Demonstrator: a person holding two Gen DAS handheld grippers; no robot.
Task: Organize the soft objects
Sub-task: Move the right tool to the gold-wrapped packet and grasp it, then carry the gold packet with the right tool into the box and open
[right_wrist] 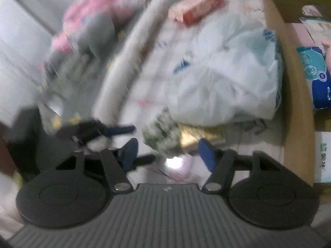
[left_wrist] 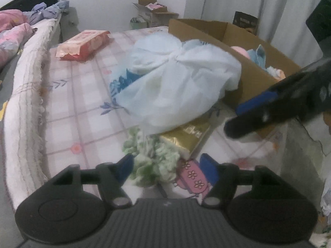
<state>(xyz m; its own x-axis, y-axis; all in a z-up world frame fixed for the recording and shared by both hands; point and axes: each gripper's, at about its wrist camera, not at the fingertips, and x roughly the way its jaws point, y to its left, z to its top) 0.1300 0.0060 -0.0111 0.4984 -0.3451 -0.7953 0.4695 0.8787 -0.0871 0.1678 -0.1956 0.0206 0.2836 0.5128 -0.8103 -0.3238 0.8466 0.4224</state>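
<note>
A white plastic bag with blue print (left_wrist: 175,82) lies on the bed against a cardboard box (left_wrist: 254,62). It also shows in the right wrist view (right_wrist: 223,78). A green-white fluffy cloth (left_wrist: 153,157) and a gold packet (left_wrist: 186,138) lie just in front of the bag. My left gripper (left_wrist: 167,169) is open, its jaws on either side of the green cloth. My right gripper (right_wrist: 167,155) is open and empty, above the green cloth (right_wrist: 161,132). The right gripper's fingers (left_wrist: 269,111) reach in from the right in the left wrist view.
A red-pink wipes pack (left_wrist: 82,45) lies at the bed's far left. The box (right_wrist: 295,82) holds blue packs (right_wrist: 314,72) and soft items. A pink floral piece (left_wrist: 192,175) lies near my left gripper. Rolled bedding (left_wrist: 26,95) lines the left edge.
</note>
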